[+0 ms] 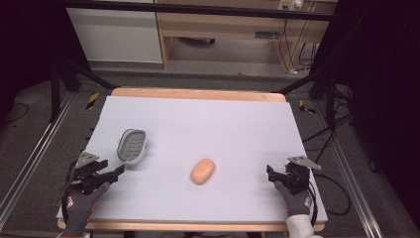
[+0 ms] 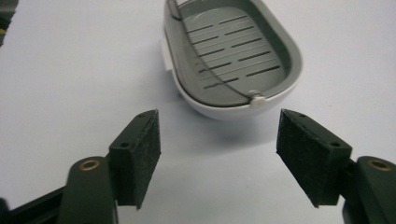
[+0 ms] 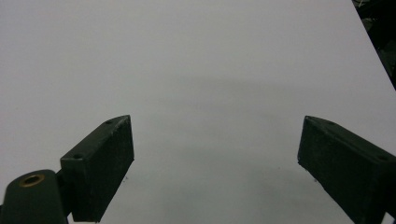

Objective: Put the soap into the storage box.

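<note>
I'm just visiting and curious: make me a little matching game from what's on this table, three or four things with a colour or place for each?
Things:
1. soap dish
2. soap bar
3. left tool
4. right tool

Descriptions:
A. orange, near the table's middle
B. open, at the table's right edge
C. grey, slotted, empty
D. open, pointing at the dish

Pairs: 1-C, 2-A, 3-D, 4-B

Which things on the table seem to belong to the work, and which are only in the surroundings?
Likely for the work:
soap dish, empty
orange soap bar
left gripper, open
right gripper, open

Just surroundings:
wooden shelf unit
cables on the floor
</note>
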{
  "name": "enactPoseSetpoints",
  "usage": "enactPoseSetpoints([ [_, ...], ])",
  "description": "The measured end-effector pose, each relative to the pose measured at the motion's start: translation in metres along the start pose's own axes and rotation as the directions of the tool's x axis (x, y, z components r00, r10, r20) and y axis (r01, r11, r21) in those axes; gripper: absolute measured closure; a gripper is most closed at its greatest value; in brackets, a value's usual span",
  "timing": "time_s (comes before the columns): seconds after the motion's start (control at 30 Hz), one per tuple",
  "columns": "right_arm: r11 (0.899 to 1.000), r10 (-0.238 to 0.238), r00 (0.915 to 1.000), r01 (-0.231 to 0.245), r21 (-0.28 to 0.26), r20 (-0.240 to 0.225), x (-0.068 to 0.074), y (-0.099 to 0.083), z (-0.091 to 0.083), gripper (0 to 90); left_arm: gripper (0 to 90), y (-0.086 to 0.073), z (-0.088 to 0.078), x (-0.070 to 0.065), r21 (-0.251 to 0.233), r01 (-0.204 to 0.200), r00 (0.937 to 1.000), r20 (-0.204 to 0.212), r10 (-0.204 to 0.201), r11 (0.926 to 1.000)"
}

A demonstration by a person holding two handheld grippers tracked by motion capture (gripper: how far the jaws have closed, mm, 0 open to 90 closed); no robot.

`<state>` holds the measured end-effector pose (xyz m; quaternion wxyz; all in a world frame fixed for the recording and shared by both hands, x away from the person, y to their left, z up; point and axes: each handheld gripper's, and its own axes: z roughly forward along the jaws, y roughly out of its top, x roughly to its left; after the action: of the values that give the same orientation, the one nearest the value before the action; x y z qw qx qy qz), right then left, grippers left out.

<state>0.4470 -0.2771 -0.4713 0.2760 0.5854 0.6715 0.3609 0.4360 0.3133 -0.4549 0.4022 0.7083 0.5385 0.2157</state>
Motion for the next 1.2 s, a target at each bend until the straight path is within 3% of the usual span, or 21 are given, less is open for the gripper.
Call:
enactPoseSetpoints([
  [0.57, 1.000, -0.017, 0.9999, 0.017, 0.016, -0.001, 0.008, -0.002, -0.001, 8.1, 33.1, 0.005, 0.005, -0.049, 0.003, -0.074, 0.9940, 0.081, 0.074, 0.9972],
  [1.2, 0.999, -0.030, 0.9995, 0.030, 0.029, 0.013, 0.013, -0.001, -0.001, 6.7, 31.3, 0.014, 0.013, -0.080, -0.013, -0.133, 0.9836, 0.121, 0.134, 0.9910],
])
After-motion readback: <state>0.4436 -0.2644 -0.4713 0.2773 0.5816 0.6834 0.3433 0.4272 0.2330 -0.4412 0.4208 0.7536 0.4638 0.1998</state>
